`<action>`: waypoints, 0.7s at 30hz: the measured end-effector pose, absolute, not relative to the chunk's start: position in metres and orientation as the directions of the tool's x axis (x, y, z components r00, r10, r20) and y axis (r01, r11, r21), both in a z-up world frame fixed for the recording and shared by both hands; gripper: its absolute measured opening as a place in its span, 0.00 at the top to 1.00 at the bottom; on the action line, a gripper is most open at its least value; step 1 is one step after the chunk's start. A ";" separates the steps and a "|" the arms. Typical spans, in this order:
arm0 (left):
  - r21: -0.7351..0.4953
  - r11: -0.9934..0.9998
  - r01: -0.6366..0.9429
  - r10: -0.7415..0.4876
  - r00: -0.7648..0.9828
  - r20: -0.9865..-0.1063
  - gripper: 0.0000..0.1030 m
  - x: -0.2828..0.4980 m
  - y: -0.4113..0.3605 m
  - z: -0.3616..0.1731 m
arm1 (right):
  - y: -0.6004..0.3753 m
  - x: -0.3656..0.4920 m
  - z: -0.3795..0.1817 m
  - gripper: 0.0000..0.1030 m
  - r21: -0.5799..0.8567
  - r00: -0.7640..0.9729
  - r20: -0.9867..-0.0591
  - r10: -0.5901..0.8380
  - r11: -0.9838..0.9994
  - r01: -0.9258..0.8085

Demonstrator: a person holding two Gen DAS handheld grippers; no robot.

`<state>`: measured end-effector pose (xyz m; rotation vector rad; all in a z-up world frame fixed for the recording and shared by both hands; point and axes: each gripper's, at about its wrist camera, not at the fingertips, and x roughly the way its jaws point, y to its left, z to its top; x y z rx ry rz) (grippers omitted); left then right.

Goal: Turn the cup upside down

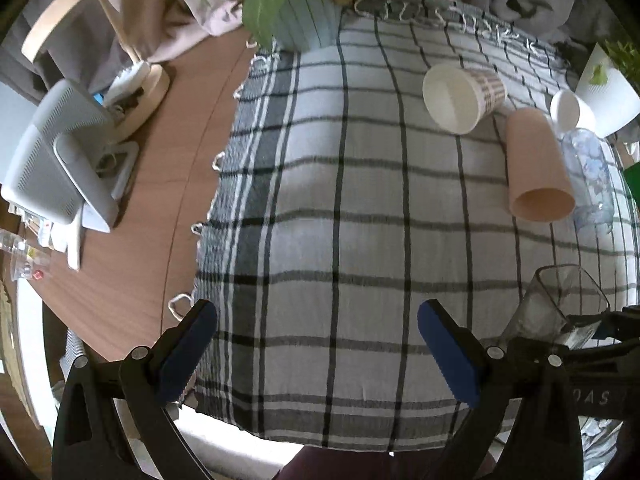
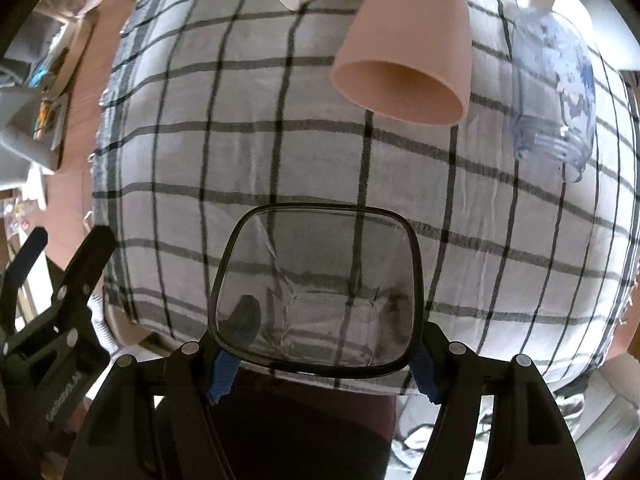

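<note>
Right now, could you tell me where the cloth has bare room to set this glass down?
The checked cloth is bare between the left gripper and the vase. It is crowded far right: patterned cup, pink cup and clear bottle lie together.

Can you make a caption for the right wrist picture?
Right gripper holds a clear square glass above the checked cloth, facing a tipped pink cup.

A grey checked cloth [image 1: 320, 200] covers most of a wooden table [image 1: 132, 248]. A pale wooden chair [image 1: 72, 4] stands beyond it, near a vase of flowers [image 1: 304, 12]. Soft daylight falls across everything.
</note>
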<state>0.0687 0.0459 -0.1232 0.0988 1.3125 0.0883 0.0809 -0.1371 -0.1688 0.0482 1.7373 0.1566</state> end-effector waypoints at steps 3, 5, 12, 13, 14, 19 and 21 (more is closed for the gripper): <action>0.120 0.993 -0.016 0.121 0.235 -0.964 0.01 0.070 0.047 -0.129 | -0.136 0.084 -0.179 0.32 0.126 -0.178 -0.977 0.117 0.991 -0.040; 0.123 0.992 -0.025 0.125 0.229 -0.965 0.01 0.071 0.047 -0.132 | -0.136 0.087 -0.183 0.32 0.129 -0.174 -0.977 0.121 0.991 -0.031; 0.126 0.991 -0.040 0.132 0.209 -0.969 0.01 0.077 0.048 -0.139 | -0.131 0.102 -0.185 0.33 0.105 -0.154 -0.983 0.097 0.994 -0.042; 0.125 0.991 -0.041 0.131 0.205 -0.970 0.01 0.078 0.048 -0.140 | -0.130 0.104 -0.186 0.33 0.099 -0.152 -0.984 0.092 0.994 -0.045; 0.124 0.991 -0.043 0.130 0.203 -0.970 0.01 0.078 0.049 -0.141 | -0.127 0.107 -0.187 0.33 0.095 -0.152 -0.984 0.087 0.994 -0.046; 0.123 0.991 -0.053 0.131 0.196 -0.972 0.01 0.079 0.049 -0.143 | -0.120 0.123 -0.195 0.33 0.070 -0.152 -0.987 0.061 0.996 -0.055; 0.122 0.991 -0.059 0.131 0.195 -0.972 0.01 0.079 0.048 -0.144 | -0.118 0.125 -0.198 0.33 0.079 -0.157 -0.985 0.068 0.995 -0.061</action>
